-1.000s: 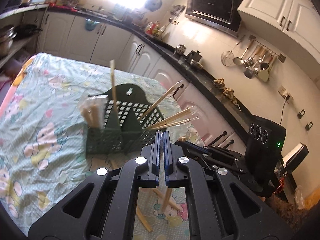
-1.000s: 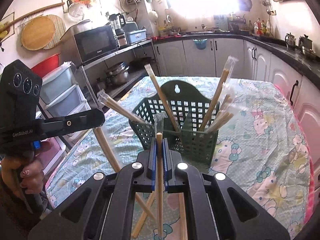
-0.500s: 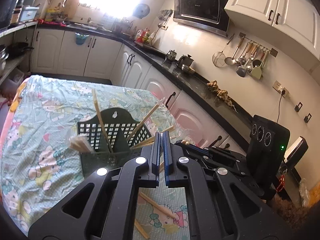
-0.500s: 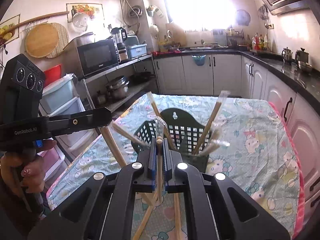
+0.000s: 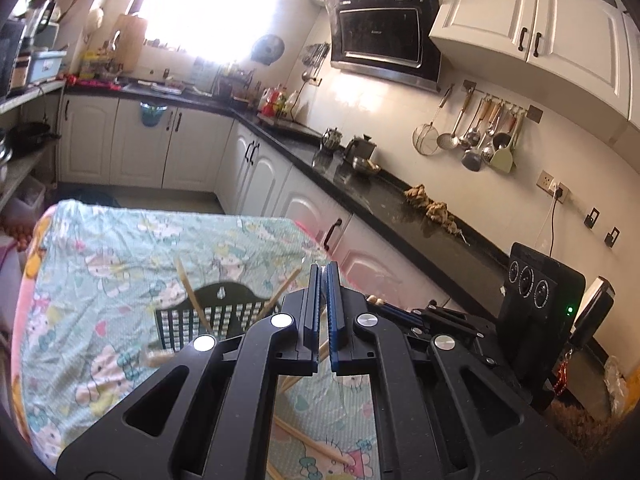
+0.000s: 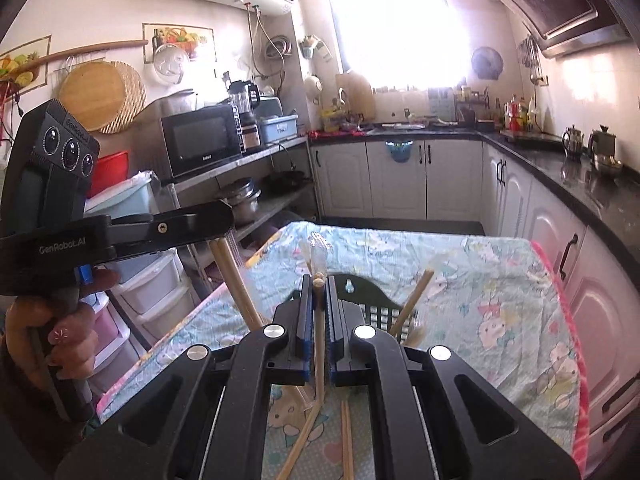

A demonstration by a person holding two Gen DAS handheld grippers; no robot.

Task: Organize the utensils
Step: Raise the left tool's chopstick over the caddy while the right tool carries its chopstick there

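Observation:
A dark green plastic utensil basket (image 5: pixel 224 320) stands on the cloth-covered table and holds several wooden chopsticks; it also shows in the right wrist view (image 6: pixel 372 304). My right gripper (image 6: pixel 319 284) is shut on a pair of chopsticks in a clear wrapper (image 6: pixel 319 344), held upright above the table in front of the basket. My left gripper (image 5: pixel 324 276) has its jaws nearly together; in the right wrist view the left gripper (image 6: pixel 208 220) grips a pair of wooden chopsticks (image 6: pixel 236 280) that hangs down. Loose chopsticks (image 6: pixel 346 440) lie on the cloth below.
The table carries a light green cartoon-print cloth (image 5: pixel 100 264). Black counters and white cabinets (image 5: pixel 360 200) run along the right. Shelves with a microwave (image 6: pixel 200 140) and plastic drawers (image 6: pixel 148 280) stand to the left.
Both grippers have risen and pulled back from the basket, which now sits lower and smaller in both views. Each still holds its chopsticks.

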